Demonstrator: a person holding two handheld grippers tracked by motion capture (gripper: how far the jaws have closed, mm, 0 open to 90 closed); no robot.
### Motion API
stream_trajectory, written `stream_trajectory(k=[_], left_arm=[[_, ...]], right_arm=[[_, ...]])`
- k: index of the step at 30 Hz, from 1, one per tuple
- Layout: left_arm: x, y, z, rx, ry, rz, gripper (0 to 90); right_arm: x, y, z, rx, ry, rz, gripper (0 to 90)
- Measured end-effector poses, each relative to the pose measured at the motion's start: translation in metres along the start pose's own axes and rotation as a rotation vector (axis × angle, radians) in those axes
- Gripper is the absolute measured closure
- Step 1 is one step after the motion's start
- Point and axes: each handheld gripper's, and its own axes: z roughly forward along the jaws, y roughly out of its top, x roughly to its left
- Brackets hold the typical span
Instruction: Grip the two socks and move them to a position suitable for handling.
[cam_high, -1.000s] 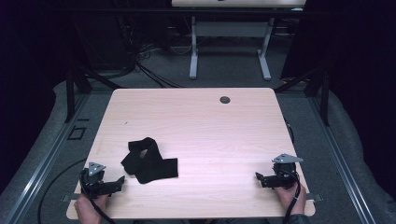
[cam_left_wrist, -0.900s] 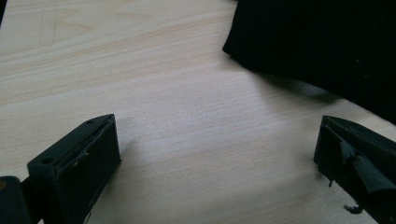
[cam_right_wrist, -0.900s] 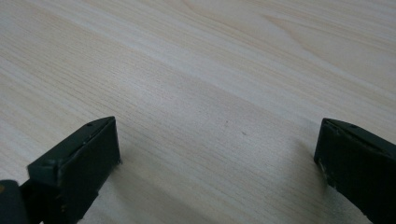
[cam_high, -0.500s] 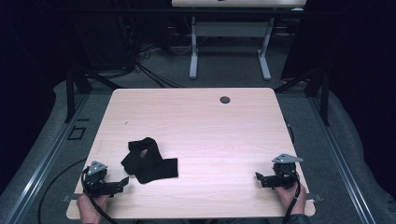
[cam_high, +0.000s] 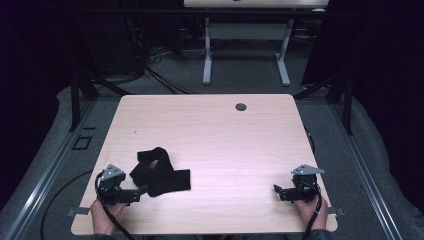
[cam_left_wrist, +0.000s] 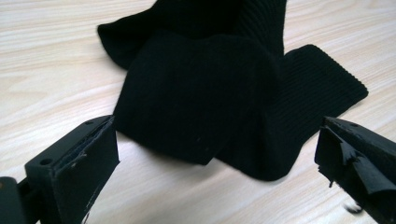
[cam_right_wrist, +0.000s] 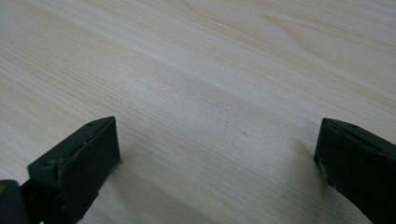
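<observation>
A plain black ribbed cloth (cam_high: 159, 172) is lying on the pale wood-grain table (cam_high: 210, 130), which is showing one dark round hole (cam_high: 241, 107), while both grippers' black jaws are showing over that light streaked wood.

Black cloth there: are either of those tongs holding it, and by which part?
Nothing is held. Left tongs stand open before the black cloth; right tongs open over bare table.

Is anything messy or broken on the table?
Yes: the black cloth lies crumpled and folded over itself near the left tool, whose pads look frayed and torn at the edges.
</observation>
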Motion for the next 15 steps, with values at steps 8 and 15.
stream_trajectory(k=[8, 15], left_arm=[[-0.004, 0.016, 0.013, 0.070, 0.007, 0.029, 19.1], [-0.006, 0.016, 0.018, 0.102, 0.012, 0.052, 39.4]], right_arm=[[0.000, 0.000, 0.000, -0.008, -0.002, 0.007, 0.0], [0.000, 0.000, 0.000, -0.006, 0.002, 0.006, 0.0]])
